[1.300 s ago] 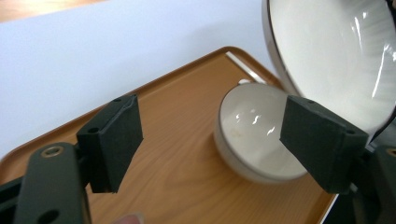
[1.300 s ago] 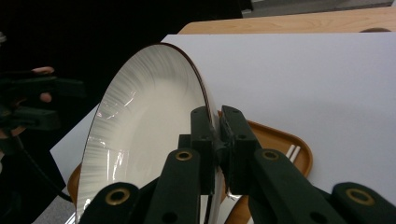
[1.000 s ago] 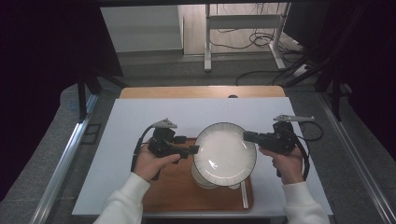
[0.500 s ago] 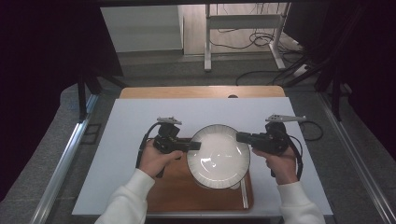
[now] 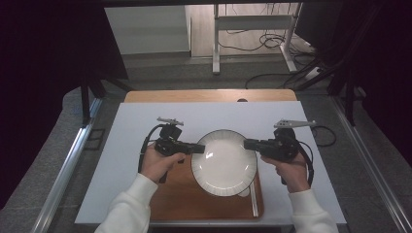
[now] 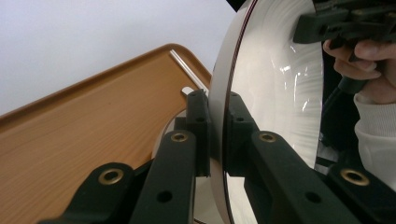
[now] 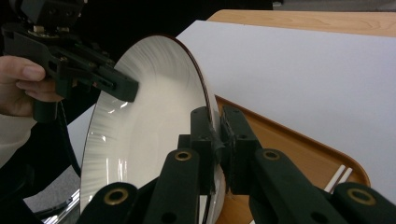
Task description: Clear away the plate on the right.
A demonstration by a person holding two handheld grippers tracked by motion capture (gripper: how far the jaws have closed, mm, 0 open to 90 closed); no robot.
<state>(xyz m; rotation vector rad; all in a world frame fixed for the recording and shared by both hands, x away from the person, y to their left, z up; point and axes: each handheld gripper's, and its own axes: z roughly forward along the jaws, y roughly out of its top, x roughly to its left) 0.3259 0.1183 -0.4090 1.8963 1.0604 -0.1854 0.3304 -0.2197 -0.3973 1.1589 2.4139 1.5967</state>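
We see a round white ceramic plate with a thin dark rim [image 5: 224, 161] at the centre of the high view, held between both grippers above a brown wooden tray [image 5: 194, 199] that lies on the white-covered surface [image 5: 126, 141]. The left gripper [image 5: 198, 148] comes in from the left of the frame; its jaws have just been closing and now clamp the plate's left edge. In the left gripper view the plate [image 6: 275, 84] stands on edge up the middle of the frame, with one black pad on each side of its rim. The right gripper [image 5: 248, 144] is closed on the plate's opposite edge, at the right of the high view. In the right gripper view the plate [image 7: 149, 126] fills the left half of the frame, its rim pinched between the jaws, and the left gripper [image 7: 123, 88] bites the far rim at the upper left. A pale stick-like utensil [image 5: 253, 198] lies along the tray's right side, lower right of the plate.
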